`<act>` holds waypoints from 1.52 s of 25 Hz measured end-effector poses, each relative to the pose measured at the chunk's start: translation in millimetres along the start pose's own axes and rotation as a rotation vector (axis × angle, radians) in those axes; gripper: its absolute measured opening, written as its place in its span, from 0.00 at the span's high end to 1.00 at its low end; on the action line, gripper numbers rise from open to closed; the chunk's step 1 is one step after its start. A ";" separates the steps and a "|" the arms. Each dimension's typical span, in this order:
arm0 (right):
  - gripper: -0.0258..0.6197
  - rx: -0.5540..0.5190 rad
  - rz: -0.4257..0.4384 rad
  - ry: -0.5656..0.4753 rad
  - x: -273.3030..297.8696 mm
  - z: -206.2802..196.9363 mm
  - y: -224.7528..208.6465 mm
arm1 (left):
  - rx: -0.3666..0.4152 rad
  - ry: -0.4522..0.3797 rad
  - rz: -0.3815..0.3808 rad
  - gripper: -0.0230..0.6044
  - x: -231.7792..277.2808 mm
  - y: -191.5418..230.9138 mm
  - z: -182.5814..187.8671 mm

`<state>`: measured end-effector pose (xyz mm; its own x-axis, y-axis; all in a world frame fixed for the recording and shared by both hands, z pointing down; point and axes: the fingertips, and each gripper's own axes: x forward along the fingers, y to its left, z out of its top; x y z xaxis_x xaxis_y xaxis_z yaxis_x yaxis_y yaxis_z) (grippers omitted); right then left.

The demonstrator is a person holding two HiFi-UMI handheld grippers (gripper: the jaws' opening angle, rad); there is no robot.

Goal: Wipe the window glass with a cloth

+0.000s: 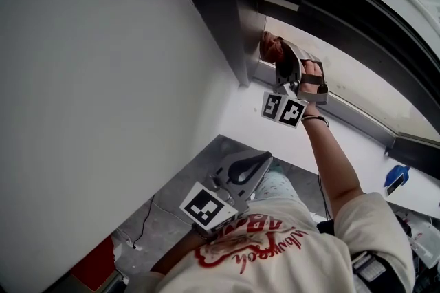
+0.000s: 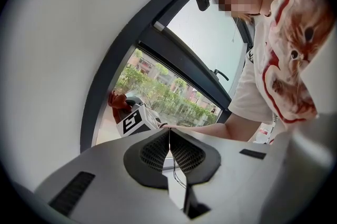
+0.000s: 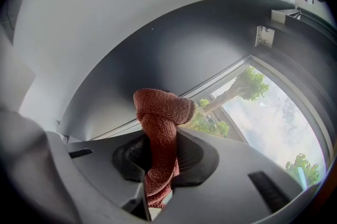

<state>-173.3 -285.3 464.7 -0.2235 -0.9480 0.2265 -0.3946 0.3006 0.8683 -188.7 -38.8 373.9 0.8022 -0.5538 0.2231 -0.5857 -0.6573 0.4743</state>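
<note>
- We see the right gripper clenched on a rust-red cloth. In the right gripper view the cloth runs up between both jaws, and its folded top bulges out past their tips.
- In the head view the right gripper is raised at arm's length with the person's right hand around it. The cloth sits in the lower corner of the window, just beside the dark window frame.
- The window glass lies just past the cloth, with trees and bright sky behind it. We cannot tell whether the cloth touches the pane.
- The left gripper is closed on nothing: in the left gripper view its two ribbed pads meet along a thin line.
- From the head view we find the left gripper held low, close to the person's white shirt with its red print. It is well apart from the window, and its jaws point up toward it.
- The left gripper view also catches the cloth from below, at the bottom left corner of the pane, next to the right gripper's marker cube.
- A white wall fills the left of the head view.
- A white sill runs under the window, and a small blue object lies on it toward the right.
- Grey floor shows below the left gripper.
</note>
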 end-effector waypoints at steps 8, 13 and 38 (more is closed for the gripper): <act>0.83 0.009 0.071 0.039 5.1 -21.4 33.2 | -0.020 -0.013 0.020 0.93 0.6 -3.1 -5.4; 0.83 0.015 0.073 0.019 7.5 -28.2 45.7 | -0.038 -0.010 0.022 0.93 2.2 -4.5 -12.5; 0.83 0.041 0.208 0.099 32.0 -76.9 135.0 | -0.099 0.006 0.060 0.93 7.0 5.8 -40.1</act>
<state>-165.2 -283.1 623.1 -0.2166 -0.8701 0.4428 -0.3854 0.4929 0.7801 -181.8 -25.9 412.3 0.7672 -0.5869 0.2588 -0.6183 -0.5692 0.5420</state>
